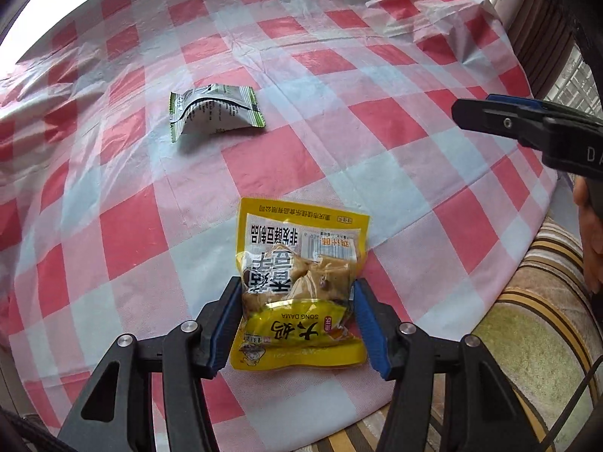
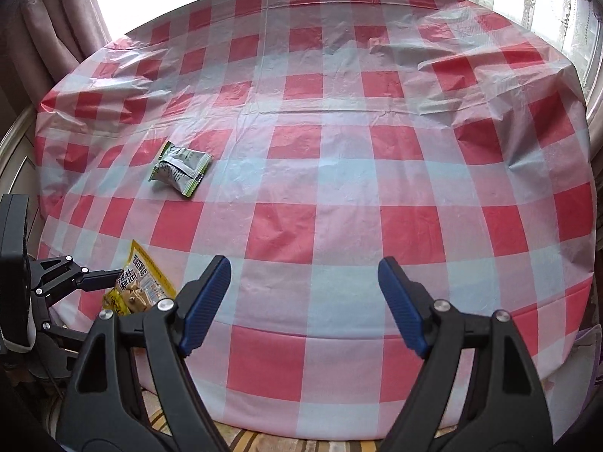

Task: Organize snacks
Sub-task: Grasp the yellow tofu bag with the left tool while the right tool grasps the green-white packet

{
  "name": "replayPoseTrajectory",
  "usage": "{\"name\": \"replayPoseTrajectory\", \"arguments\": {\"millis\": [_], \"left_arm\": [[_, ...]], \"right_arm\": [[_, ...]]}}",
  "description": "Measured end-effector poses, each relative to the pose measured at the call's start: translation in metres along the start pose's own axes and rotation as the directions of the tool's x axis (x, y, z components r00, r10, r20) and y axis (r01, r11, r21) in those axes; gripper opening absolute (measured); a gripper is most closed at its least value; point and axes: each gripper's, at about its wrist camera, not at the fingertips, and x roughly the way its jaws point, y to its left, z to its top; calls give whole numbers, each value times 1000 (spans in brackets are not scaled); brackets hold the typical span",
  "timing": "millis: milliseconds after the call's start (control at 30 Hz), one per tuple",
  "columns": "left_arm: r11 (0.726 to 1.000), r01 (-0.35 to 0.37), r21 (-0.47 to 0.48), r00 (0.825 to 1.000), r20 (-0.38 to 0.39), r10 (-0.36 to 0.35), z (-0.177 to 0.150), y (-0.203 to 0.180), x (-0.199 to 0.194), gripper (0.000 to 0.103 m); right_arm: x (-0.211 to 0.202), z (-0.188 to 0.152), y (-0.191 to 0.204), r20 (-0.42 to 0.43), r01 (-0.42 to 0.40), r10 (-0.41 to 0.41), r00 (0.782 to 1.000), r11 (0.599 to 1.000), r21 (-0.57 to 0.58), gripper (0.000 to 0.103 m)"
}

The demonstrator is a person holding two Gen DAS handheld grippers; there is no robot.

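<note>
Red-and-white checked plastic sheeting (image 2: 339,173) is covering the table and wrinkling into ridges toward the far right corner, with curtains (image 2: 56,19) and bright window light hanging behind it and a striped fabric (image 1: 535,320) showing below the near edge.

At that near edge, the left gripper (image 1: 297,320) is clamping a yellow packet of dried tofu (image 1: 301,263) across its lower half, blue pads pressing both side edges. The packet looks light, with a soft, lumpy filling and slick film, so the firmer bulge of the filling seems a safer hold than the flat sealed borders, which would likely slide or fold.

Further out toward the left, a small green-and-white sachet (image 2: 181,167) is lying alone, puffed and arched; it should be very light and crushable, best pinched across its middle.

The right gripper (image 2: 301,301) is hovering over bare cloth with its jaws wide apart, gripping nothing.
</note>
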Motion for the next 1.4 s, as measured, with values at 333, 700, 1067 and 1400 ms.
{"name": "replayPoseTrajectory", "arguments": {"millis": [333, 700, 1067, 1400], "left_arm": [[970, 8, -245, 997, 76, 11, -12, 48, -15, 58], [913, -6, -408, 988, 137, 68, -19, 88, -20, 58], [890, -2, -456, 985, 155, 82, -18, 106, -20, 58], [899, -22, -437, 983, 156, 100, -1, 99, -24, 58]], "right_arm": [[54, 40, 74, 2, -48, 52, 999, 935, -351, 87], [107, 79, 138, -36, -152, 163, 986, 785, -600, 89], [136, 90, 133, -107, -245, 223, 969, 815, -526, 61], [118, 77, 112, -69, -168, 153, 986, 909, -382, 45]]}}
